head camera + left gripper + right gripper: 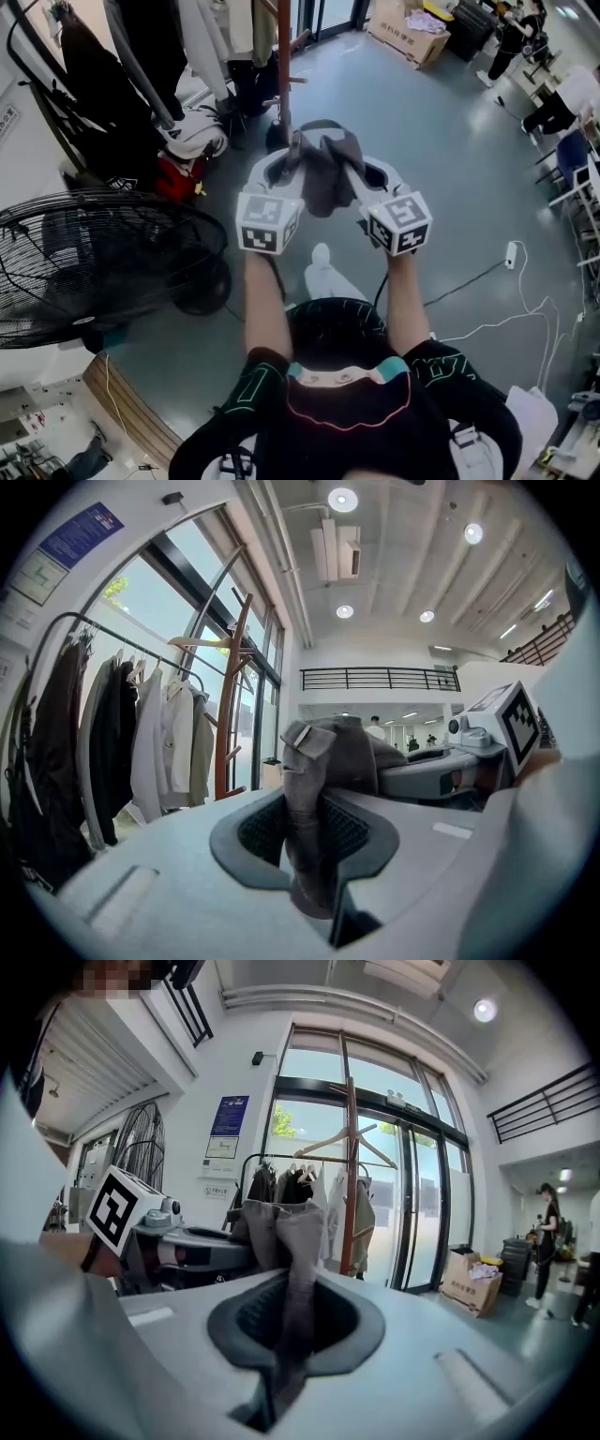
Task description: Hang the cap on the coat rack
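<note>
A dark grey cap (323, 173) hangs between my two grippers in front of me. My left gripper (292, 157) is shut on one edge of it; in the left gripper view the grey fabric (314, 799) rises out of the closed jaws. My right gripper (352, 165) is shut on the other edge, and the cap (292, 1260) shows pinched there too. The wooden coat rack (283, 66) stands just beyond the cap. It is upright with angled pegs left of centre in the left gripper view (231, 691) and behind the cap in the right gripper view (349, 1162).
A large black floor fan (94, 262) stands at my left. A clothes rail with dark and white coats (141, 66) runs behind it. A cardboard box (405, 33) sits far right; cables and a power strip (511, 255) lie on the grey floor. People stand in the distance.
</note>
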A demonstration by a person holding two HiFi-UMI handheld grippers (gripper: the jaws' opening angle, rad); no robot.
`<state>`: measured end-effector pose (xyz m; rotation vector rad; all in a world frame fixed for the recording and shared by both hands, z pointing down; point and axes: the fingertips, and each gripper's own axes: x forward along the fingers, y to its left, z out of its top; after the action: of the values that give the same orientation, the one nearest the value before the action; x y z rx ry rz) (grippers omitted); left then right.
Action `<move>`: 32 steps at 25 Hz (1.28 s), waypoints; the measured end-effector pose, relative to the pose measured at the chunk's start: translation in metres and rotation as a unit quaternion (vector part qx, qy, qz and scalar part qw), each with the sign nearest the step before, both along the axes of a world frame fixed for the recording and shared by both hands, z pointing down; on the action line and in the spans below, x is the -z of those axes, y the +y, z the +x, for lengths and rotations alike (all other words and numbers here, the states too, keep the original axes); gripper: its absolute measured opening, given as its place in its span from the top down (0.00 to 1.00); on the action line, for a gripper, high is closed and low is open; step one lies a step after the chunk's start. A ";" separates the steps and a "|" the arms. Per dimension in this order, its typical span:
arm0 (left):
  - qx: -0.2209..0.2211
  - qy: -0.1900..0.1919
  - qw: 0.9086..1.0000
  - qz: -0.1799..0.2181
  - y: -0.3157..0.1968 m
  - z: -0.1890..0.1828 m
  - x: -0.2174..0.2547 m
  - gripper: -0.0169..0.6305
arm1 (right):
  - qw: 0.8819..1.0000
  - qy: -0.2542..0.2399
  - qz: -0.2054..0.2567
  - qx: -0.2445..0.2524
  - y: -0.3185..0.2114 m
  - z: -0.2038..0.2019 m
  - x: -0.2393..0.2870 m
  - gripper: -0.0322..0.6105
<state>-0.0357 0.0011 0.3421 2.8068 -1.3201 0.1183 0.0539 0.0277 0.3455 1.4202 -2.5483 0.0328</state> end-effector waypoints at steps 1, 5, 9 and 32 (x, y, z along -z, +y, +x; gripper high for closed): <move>0.002 0.001 1.000 -0.001 -0.003 0.000 -0.001 0.86 | 1.000 0.000 -0.002 0.000 -0.003 0.000 -0.001 0.91; 0.019 -0.003 1.000 -0.005 -0.021 -0.005 -0.007 0.86 | 1.000 -0.002 -0.006 0.010 -0.022 -0.004 -0.008 0.91; 0.035 -0.001 0.999 -0.013 -0.042 -0.013 -0.013 0.86 | 1.000 -0.005 -0.013 0.021 -0.045 -0.012 -0.014 0.91; 0.077 -0.006 0.993 -0.088 -0.195 0.009 -0.079 0.86 | 0.994 -0.028 -0.090 0.056 -0.205 0.011 -0.076 0.91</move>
<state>-0.0264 -0.1936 0.4215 2.5547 -1.4463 0.2344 0.0649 -0.1774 0.4214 1.2257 -2.5888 0.2811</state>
